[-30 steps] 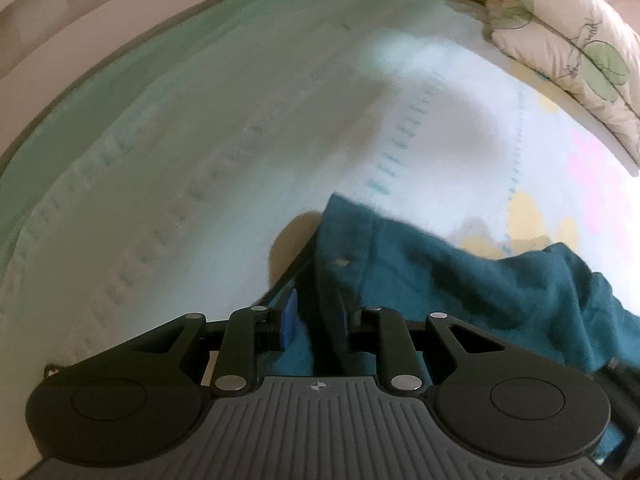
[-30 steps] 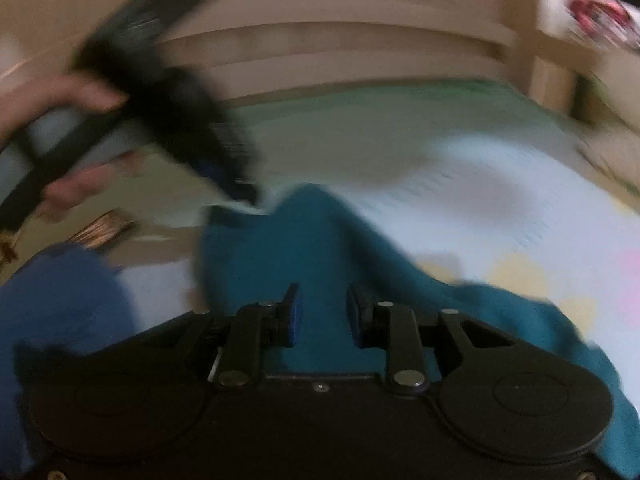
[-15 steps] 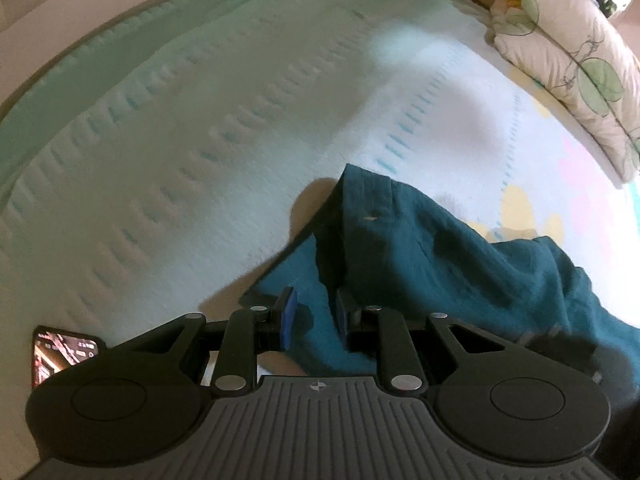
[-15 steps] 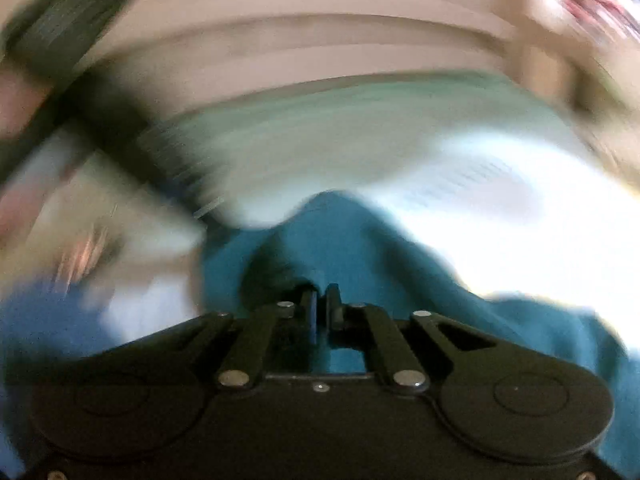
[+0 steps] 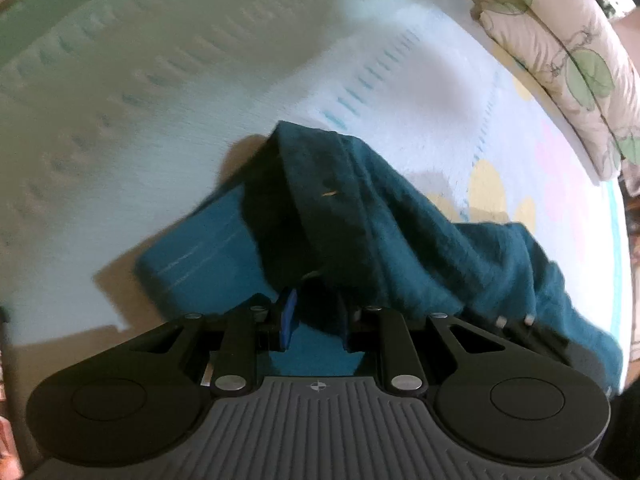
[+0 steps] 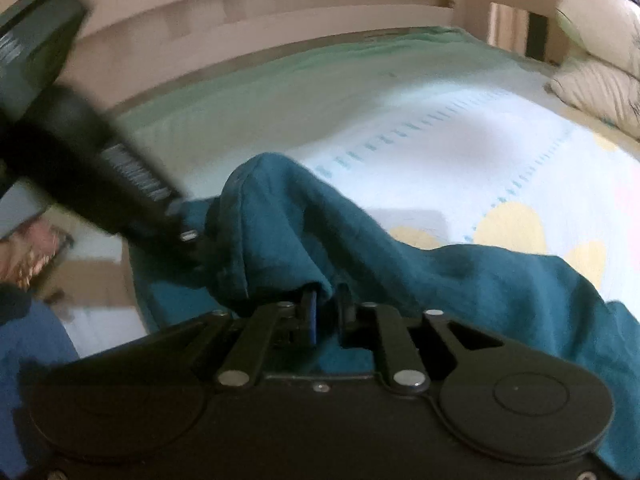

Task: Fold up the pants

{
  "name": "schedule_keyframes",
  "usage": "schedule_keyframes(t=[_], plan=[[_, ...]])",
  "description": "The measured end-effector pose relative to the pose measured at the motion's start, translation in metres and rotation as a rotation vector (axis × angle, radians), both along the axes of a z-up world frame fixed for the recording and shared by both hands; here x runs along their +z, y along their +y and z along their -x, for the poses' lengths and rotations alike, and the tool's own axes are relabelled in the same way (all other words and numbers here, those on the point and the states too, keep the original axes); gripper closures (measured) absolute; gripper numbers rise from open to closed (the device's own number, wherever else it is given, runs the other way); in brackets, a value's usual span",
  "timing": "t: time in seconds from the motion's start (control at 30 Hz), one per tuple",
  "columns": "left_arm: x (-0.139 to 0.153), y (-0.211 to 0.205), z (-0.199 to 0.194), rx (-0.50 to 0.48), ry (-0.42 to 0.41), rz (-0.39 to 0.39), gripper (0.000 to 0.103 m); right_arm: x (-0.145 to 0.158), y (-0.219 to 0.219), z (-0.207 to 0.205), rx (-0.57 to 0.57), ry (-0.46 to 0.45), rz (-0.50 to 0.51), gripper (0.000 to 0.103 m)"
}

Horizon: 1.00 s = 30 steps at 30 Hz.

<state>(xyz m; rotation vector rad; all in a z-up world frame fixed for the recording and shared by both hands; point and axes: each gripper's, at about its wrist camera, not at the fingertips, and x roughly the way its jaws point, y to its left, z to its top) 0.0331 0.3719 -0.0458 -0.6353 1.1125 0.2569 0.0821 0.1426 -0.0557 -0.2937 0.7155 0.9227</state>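
Observation:
The teal pants [image 5: 372, 216] lie on the bed, with one part flat and another part raised in a ridge. My left gripper [image 5: 316, 324] stands partly open, with the cloth draped over its right finger and between its jaws. My right gripper [image 6: 328, 312] stands narrowly open with cloth hanging between its fingers. The pants also fill the middle of the right wrist view [image 6: 360, 248]. The left gripper's body [image 6: 80, 152] shows there, blurred, at the left edge of the cloth.
The bed cover [image 5: 200, 80] is pale green and white with yellow and pink patches. A leaf-print pillow [image 5: 568, 52] lies at the far right. A wooden bed frame [image 6: 240, 12] runs along the far side. A phone [image 6: 44, 256] lies at the left.
Both grippers have opened from their nearly closed stance half a second ago. The raised fold of pants now sags lower over the flat part. The left gripper has moved closer to the cloth.

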Motion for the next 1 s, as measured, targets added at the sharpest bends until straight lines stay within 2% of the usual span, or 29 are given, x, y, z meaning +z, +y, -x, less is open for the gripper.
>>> schedule_keyframes(t=[0.07,0.23,0.47,0.53,0.6,0.67,0.73,0.83,1.0], plan=[[-0.004,-0.001,-0.006,0.011,-0.018,0.028,0.082,-0.004,0.002,-0.003,0.006,0.012,0.002,0.082],[-0.006,-0.005,-0.011,0.021,-0.068,0.035,0.082,-0.009,-0.005,-0.012,-0.028,0.049,-0.006,0.082],[-0.013,-0.005,-0.015,0.069,-0.108,0.14,0.082,-0.008,-0.011,-0.012,-0.049,0.033,0.002,0.082],[-0.01,-0.005,-0.019,0.07,-0.117,0.144,0.082,-0.006,-0.009,-0.008,-0.063,-0.018,0.02,0.081],[-0.005,-0.005,-0.024,0.06,-0.117,0.128,0.082,-0.003,-0.006,-0.003,-0.078,-0.1,0.039,0.058],[-0.002,-0.005,-0.028,0.046,-0.121,0.119,0.082,0.002,-0.004,0.006,-0.078,-0.21,0.053,0.049],[-0.001,-0.005,-0.032,0.035,-0.115,0.103,0.082,0.006,-0.001,0.018,-0.05,-0.316,0.061,0.049],[-0.003,-0.004,-0.036,0.02,-0.098,0.1,0.082,0.008,0.008,0.033,0.064,-0.411,0.077,0.049],[-0.006,-0.003,-0.04,0.004,-0.074,0.104,0.082,-0.016,0.03,0.055,0.306,-0.551,0.206,0.055]])
